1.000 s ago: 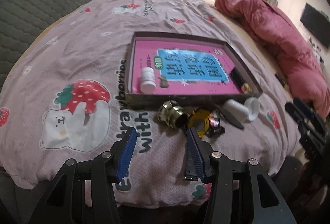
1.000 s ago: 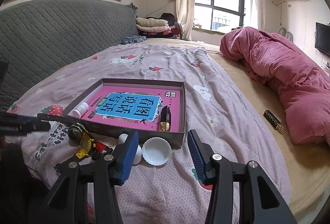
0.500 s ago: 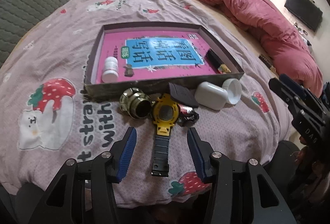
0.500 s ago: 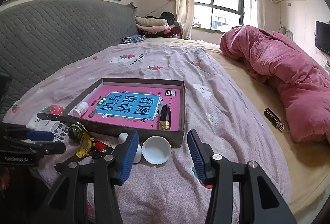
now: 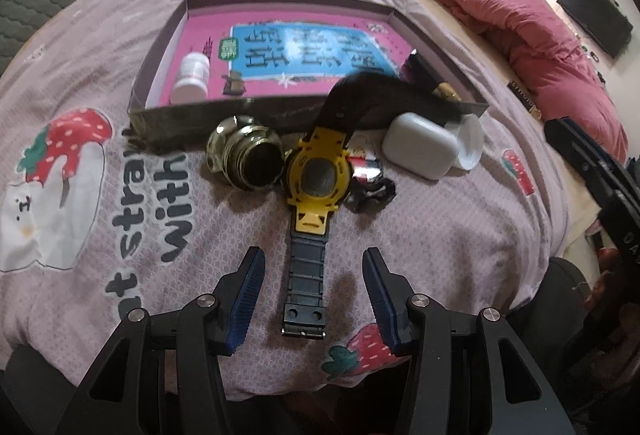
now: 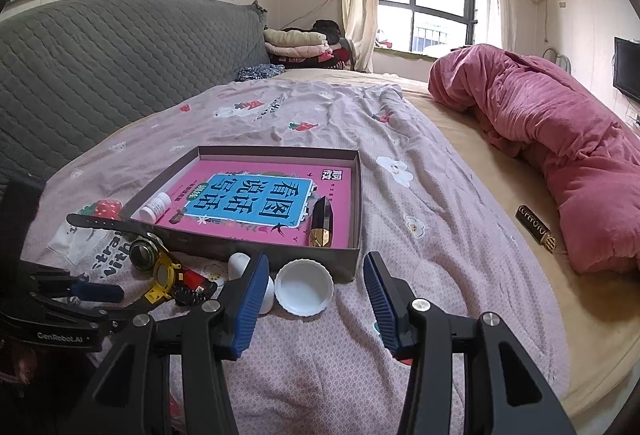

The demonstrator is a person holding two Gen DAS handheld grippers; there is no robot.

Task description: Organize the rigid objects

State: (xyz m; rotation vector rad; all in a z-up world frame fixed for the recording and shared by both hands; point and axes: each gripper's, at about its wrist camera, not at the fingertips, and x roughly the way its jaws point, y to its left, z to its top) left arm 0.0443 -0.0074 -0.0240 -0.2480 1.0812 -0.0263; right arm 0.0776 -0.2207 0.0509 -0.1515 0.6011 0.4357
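On the quilt [image 5: 132, 203], left to right before the box [image 5: 160, 47]: brass jar [image 5: 248, 159], yellow watch [image 5: 318, 179], small red-and-black bits beside it, too blurred to name, white case [image 5: 420, 147], white cap [image 5: 470, 147]. Inside the box, a white bottle [image 5: 192, 75] at left, a pink book [image 5: 296, 55], a black-and-gold piece [image 6: 322, 223] at right. Left gripper [image 5: 312, 299] spread wide, empty, straddling the watch strap without touching. Right gripper [image 6: 312, 299] likewise spread, empty, just short of the cap.
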